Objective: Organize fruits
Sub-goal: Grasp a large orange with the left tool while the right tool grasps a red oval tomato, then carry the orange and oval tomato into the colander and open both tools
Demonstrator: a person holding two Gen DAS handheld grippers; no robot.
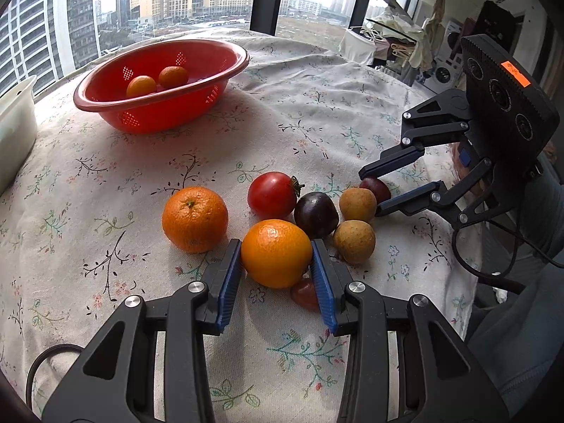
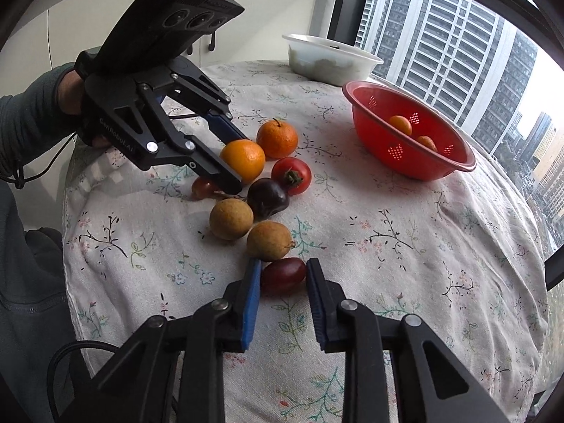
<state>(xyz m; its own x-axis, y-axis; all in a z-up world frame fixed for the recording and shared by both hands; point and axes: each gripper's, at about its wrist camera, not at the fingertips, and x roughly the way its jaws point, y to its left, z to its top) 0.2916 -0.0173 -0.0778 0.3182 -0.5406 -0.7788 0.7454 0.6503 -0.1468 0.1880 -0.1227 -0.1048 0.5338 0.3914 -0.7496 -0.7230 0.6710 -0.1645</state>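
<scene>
1. Oranges first, from the left wrist: two small ones [image 1: 157,81] already lie in the red colander [image 1: 105,105]. The left gripper [image 1: 276,257] has its blue pads pressed on a third orange [image 1: 276,253], resting on the floral cloth [image 1: 105,183]; a fourth [image 1: 194,218] waits beside it.
2. From the right wrist: the right gripper [image 2: 283,278] straddles a red grape tomato [image 2: 283,275], fingers spread, not quite touching. Two longans [image 2: 250,229], a dark plum [image 2: 267,198] and a tomato [image 2: 292,175] remain unsorted, so I judge most work is left.
</scene>
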